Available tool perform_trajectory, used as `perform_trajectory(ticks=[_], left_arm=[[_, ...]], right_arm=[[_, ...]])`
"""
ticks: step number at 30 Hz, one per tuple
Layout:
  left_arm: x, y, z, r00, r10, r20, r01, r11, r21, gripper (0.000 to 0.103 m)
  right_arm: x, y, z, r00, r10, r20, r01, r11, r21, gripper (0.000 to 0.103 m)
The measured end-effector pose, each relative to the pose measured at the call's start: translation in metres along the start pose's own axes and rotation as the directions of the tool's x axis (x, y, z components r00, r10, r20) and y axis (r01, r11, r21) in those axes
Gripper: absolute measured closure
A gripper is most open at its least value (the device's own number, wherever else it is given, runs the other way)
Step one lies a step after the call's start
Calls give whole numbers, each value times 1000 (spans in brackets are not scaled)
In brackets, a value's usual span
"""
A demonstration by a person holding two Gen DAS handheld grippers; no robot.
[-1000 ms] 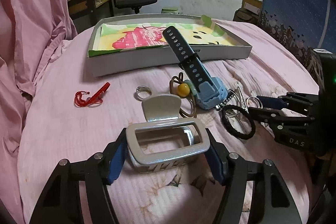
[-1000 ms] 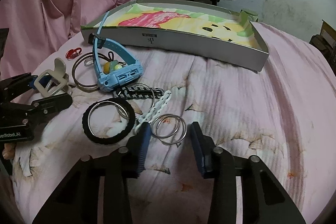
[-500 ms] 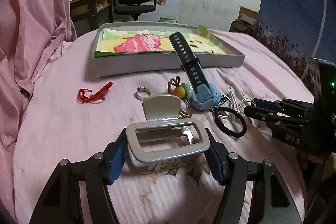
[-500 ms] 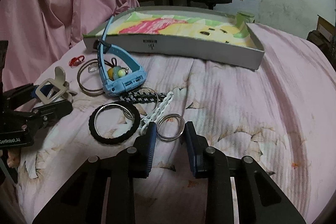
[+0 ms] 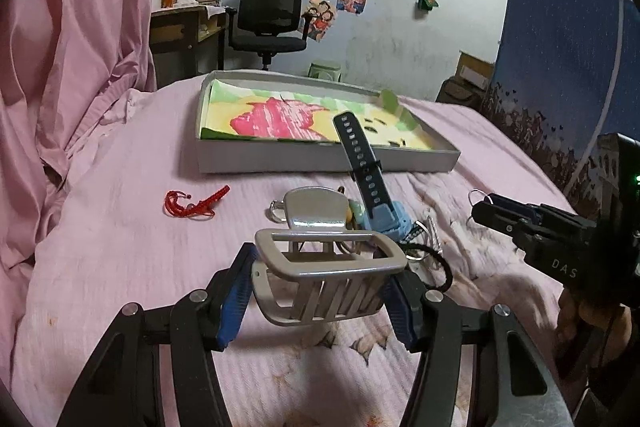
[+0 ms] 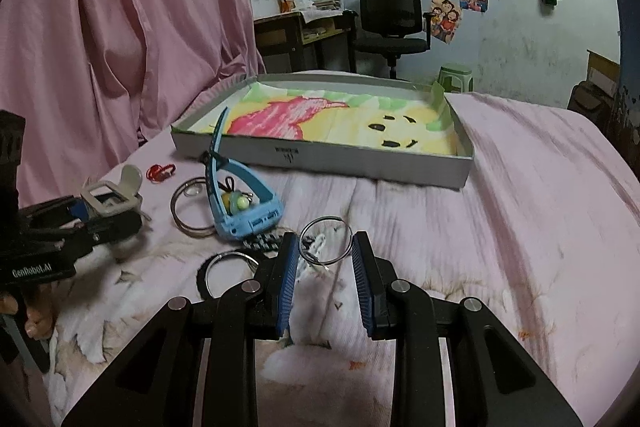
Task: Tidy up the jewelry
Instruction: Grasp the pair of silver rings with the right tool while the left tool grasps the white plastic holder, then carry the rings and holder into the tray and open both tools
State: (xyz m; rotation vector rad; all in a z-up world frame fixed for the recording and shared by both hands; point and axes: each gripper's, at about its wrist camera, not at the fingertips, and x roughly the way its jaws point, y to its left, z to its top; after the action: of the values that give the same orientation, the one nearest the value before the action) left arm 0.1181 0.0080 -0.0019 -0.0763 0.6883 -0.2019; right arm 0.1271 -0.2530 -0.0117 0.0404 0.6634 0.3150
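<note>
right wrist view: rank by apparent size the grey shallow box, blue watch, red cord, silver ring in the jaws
1. Grey shallow cardboard box, largest though farthest.
2. Light-blue plastic watch.
3. Thin silver metal ring between the right gripper pads; nearest the camera, so its lead over the cord is unsure.
4. Red knotted cord.

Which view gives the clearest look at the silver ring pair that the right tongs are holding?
The right wrist view. There the silver ring pair sits centred between the right tongs, its loops plainly outlined against the pink bedspread. In the left wrist view only a sliver of one loop pokes out past the tongs' tip.
</note>
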Motion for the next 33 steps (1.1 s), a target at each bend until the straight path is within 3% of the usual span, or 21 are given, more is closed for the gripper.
perform_trajectory(ticks=[6, 15, 24, 33], left_arm=[[-2, 6, 26, 999, 1, 45, -1, 1000, -8, 46], [29, 29, 87, 994, 25, 109, -24, 1000, -7, 46], [92, 61, 130, 1000, 8, 21, -7, 998, -55, 46], [137, 70, 126, 989, -13, -150, -2, 995, -101, 46]], right_arm=[[2, 6, 16, 999, 29, 23, -28, 1000, -12, 78], [37, 9, 78, 993, 89, 71, -89, 996, -5, 78], [115, 10, 125, 992, 126, 26, -128, 990, 62, 78], [163, 12, 125, 990, 119, -78, -113, 990, 80, 78]])
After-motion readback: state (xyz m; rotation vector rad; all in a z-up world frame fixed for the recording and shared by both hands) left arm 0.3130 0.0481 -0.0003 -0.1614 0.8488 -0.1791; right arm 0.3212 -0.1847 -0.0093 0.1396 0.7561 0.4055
